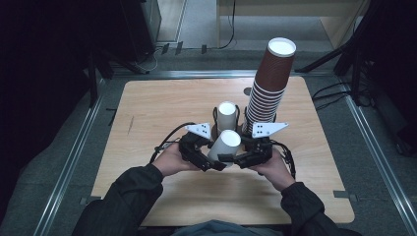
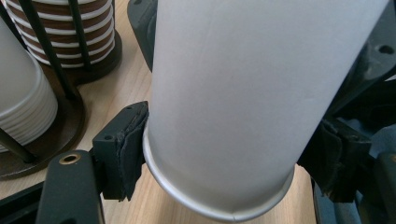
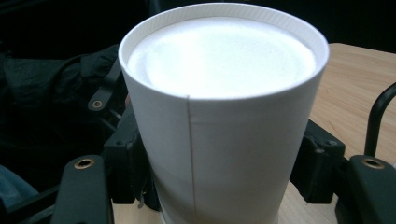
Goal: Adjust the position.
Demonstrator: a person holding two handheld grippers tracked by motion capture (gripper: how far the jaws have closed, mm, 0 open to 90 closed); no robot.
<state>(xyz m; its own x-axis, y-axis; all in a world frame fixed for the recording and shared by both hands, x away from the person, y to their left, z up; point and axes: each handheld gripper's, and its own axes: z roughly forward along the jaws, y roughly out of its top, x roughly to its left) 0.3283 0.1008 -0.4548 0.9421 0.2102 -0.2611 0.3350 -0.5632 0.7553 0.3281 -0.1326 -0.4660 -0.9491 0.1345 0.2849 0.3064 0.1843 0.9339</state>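
We grip one white cup (image 1: pixel 225 146) between both grippers, upside down over the surface (image 1: pixel 147 113).

From largest to smallest: the tall brown cup stack (image 1: pixel 268 83) rises at two o'clock of the held cup, a short white stack (image 1: pixel 226 114) in its rack stands at twelve. Our left gripper (image 1: pixel 209 163) fingers (image 2: pixel 122 151) press the cup near its rim; our right gripper (image 1: pixel 235 159) fingers (image 3: pixel 317 161) clamp its wall.

In the left gripper view the white cup (image 2: pixel 233 107) is running off the top edge, hiding most of the bench (image 2: pixel 128 79) behind it. Left of the cup, the brown cup stack (image 2: pixel 70 37) is being cropped, its height untellable.
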